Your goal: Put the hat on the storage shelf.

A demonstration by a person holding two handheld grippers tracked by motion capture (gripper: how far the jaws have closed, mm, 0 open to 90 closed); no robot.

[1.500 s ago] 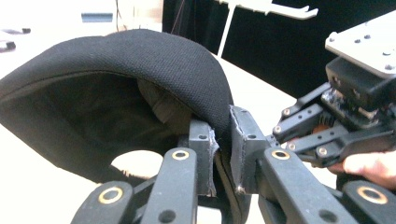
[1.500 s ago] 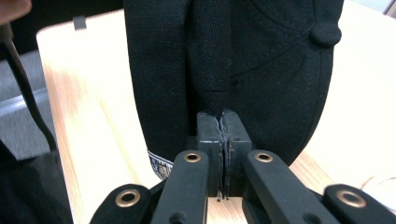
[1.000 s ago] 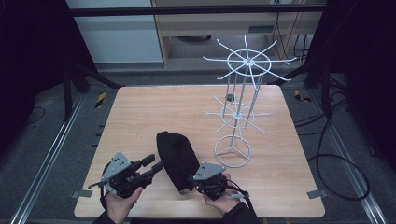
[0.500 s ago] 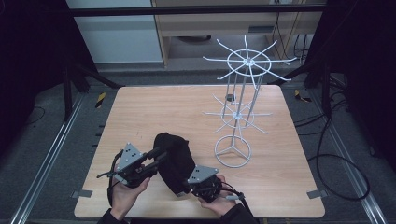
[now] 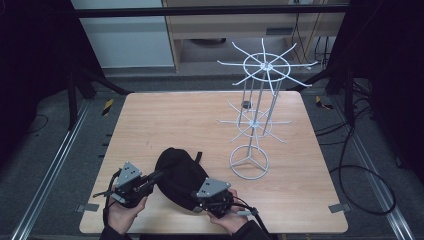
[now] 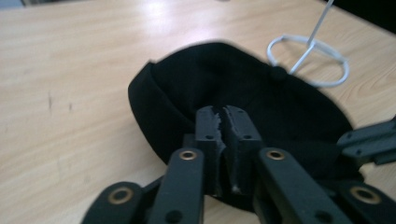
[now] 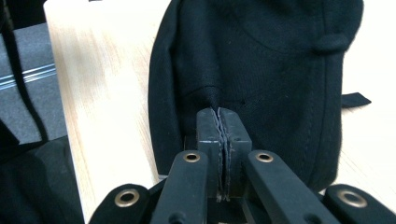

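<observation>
Black cap (image 5: 179, 175) lying crown-up on the wooden bench (image 5: 165, 120), between the two tools. Right tool (image 5: 205, 200), jaws together and clamped on a pinch of the cap's fabric at its near edge. Left tool (image 5: 159, 175), jaws closed on the cap's opposite rim, apparently nipping the cloth. White wire display stand (image 5: 250, 162) just beyond the right tool, its ring base near the cap's top button (image 6: 278, 73).

A black cap (image 5: 180, 175) lies crown up near the table's front edge.
</observation>
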